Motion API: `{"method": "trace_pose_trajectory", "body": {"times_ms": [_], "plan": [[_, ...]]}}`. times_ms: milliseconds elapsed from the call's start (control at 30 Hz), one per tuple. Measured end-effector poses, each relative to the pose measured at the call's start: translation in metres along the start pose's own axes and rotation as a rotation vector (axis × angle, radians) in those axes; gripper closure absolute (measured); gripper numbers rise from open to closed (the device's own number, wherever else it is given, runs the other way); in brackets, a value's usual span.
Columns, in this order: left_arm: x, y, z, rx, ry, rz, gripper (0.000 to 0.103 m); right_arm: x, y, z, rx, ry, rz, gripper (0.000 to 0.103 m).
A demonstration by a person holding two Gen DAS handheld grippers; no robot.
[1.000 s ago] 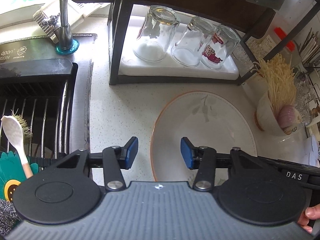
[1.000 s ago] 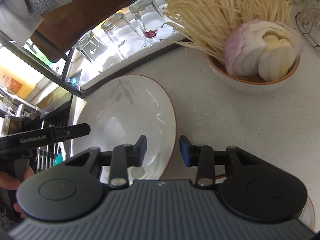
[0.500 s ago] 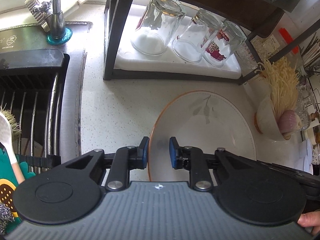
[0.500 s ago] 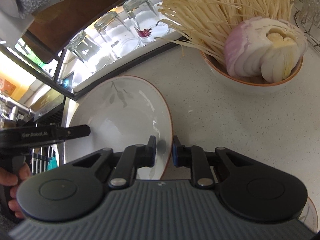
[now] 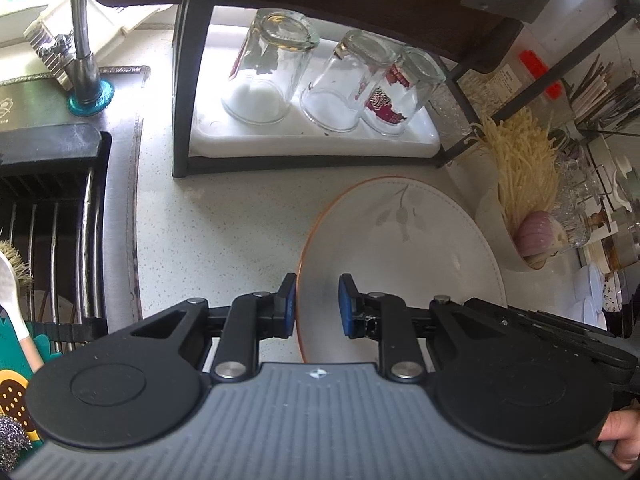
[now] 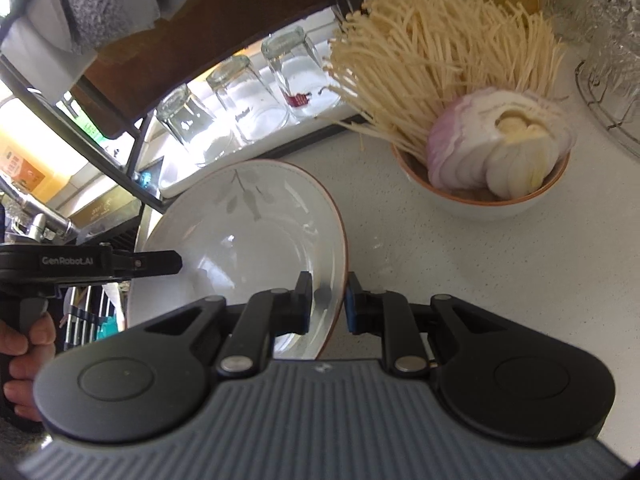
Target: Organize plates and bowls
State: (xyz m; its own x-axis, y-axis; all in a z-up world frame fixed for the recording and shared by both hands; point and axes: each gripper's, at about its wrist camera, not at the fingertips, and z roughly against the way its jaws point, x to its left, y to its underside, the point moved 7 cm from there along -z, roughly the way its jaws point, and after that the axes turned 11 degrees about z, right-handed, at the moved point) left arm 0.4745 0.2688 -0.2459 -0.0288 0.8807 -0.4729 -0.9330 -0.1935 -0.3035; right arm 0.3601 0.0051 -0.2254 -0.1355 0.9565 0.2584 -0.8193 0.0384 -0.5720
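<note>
A white plate with an orange rim and a grey leaf print is tilted above the speckled counter. My left gripper is shut on the plate's left rim, one pad on each face. In the right wrist view the same plate shows, and my right gripper is shut on its right rim. The left gripper's body shows at the plate's far side. A bowl with an orange rim holds enoki mushrooms and sliced onion to the right.
A dark rack with three upturned glasses on a white tray stands behind the plate. The sink with a wire drainer and the tap lie to the left. Glassware stands at the far right.
Both grippers closed from open onto opposite rims of the plate, and the plate has tilted and come up off the counter.
</note>
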Motion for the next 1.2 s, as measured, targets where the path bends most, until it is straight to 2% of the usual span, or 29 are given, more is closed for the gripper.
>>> {"method": "trace_pose_trajectory", "body": {"times_ms": [167, 567, 933, 1200], "plan": [[-0.015, -0.003, 0.015, 0.004, 0.034, -0.014, 0.078, 0.0, -0.003, 0.016, -0.036, 0.034, 0.017, 0.083], [-0.054, 0.01, 0.054, -0.036, 0.055, -0.115, 0.078, -0.005, 0.003, 0.066, -0.128, 0.029, -0.017, 0.083], [-0.091, 0.065, 0.075, -0.087, 0.054, -0.104, 0.078, -0.029, 0.034, 0.109, -0.155, 0.006, -0.004, 0.083], [-0.102, 0.108, 0.074, -0.068, 0.051, -0.054, 0.078, -0.041, 0.064, 0.132, -0.146, 0.004, 0.029, 0.083]]}}
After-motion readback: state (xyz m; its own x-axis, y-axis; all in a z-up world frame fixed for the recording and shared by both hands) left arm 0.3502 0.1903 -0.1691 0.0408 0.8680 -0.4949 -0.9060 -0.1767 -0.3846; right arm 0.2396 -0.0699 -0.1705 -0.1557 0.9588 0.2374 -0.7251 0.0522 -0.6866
